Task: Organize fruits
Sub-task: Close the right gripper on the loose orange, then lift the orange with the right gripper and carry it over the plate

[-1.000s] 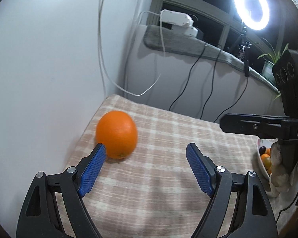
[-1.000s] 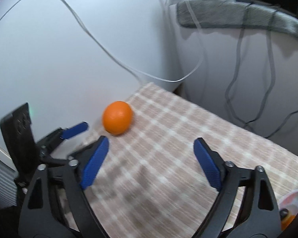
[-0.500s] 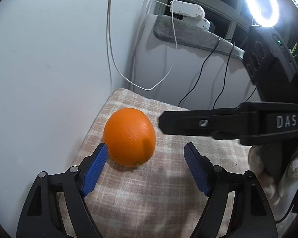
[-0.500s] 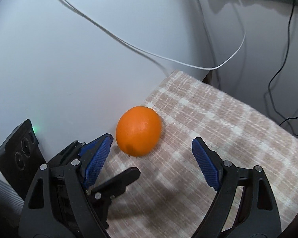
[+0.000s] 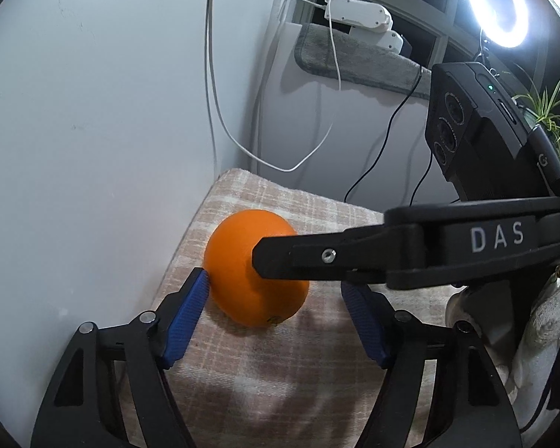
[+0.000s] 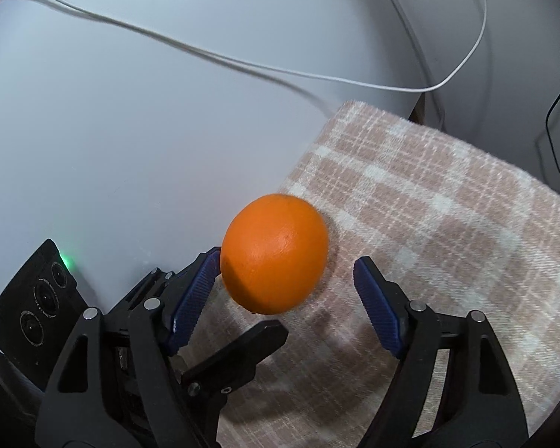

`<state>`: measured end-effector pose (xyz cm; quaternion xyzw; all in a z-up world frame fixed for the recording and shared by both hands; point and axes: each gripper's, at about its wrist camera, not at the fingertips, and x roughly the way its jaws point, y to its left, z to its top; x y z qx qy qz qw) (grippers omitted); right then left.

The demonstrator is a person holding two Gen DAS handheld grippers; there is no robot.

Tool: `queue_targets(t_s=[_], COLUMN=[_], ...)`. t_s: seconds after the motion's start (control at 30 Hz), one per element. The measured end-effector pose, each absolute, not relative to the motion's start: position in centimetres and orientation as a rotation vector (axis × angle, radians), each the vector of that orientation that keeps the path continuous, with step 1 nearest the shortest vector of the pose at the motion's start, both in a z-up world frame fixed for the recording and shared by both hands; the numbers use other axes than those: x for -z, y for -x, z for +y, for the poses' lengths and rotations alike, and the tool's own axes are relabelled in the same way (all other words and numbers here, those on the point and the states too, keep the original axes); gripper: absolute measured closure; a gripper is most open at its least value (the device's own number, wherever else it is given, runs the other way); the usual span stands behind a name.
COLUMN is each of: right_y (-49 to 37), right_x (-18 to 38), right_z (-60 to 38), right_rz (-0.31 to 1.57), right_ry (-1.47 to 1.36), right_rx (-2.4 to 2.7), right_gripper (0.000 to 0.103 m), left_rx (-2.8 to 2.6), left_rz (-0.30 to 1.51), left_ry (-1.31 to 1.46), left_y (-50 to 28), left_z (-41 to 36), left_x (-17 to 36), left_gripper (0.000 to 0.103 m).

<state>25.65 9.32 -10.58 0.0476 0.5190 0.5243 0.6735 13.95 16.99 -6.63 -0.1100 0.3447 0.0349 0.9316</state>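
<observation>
An orange (image 5: 255, 267) lies on the checked cloth (image 5: 317, 392) near the wall corner. My left gripper (image 5: 276, 317) straddles it from the near side with its jaws closing. Its left pad (image 5: 188, 317) sits at the fruit's side and the right pad (image 5: 362, 324) stands apart from it. A black finger (image 5: 317, 257) of my right gripper crosses in front of the orange. In the right wrist view the orange (image 6: 274, 257) is between the closing jaws of my right gripper (image 6: 285, 298); the right pad (image 6: 377, 306) is clear of it. The left gripper's finger (image 6: 242, 347) reaches under the fruit.
A white wall (image 5: 93, 149) runs close along the cloth's left edge, with white cables (image 5: 220, 112) hanging on it. Behind are a grey ledge (image 5: 354, 59) with a white power strip, black cords and a ring light (image 5: 498, 3). A gloved hand (image 5: 534, 336) holds the right gripper.
Both grippers closed in on the orange, which now sits between their jaws. The right gripper swung in from the right and downward across the left view. Both jaws narrowed.
</observation>
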Motion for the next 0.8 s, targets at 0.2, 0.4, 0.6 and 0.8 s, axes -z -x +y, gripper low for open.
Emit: queue_targets(t_s=[0.2,0.4,0.6,0.8], right_y=[-25.5,-24.7,-22.6,-21.2], right_x=[11.0,11.0,10.2,9.3], right_z=[9.7,9.1,6.9,4.6], right_rz=[1.186,1.172,1.139,1.107], right_ry=[-0.142,-0.149,-0.124,-0.125], right_rx=[-1.205,-1.196,-1.200,-1.192], right_gripper=[0.042,0.042,0.042,0.042], left_rx=[-0.089,-0.102,-0.092,-0.077], left_rz=[0.728,0.720,0.707,0.676], left_ry=[0.221,0.205,0.184,0.159], left_y=[-14.3,-14.1,-13.4,-12.2], left_z=[17.3,17.4,16.6,15.0], left_x=[7.2,7.0,6.7,6.1], left_gripper=[0.033,0.043,0.043,0.043])
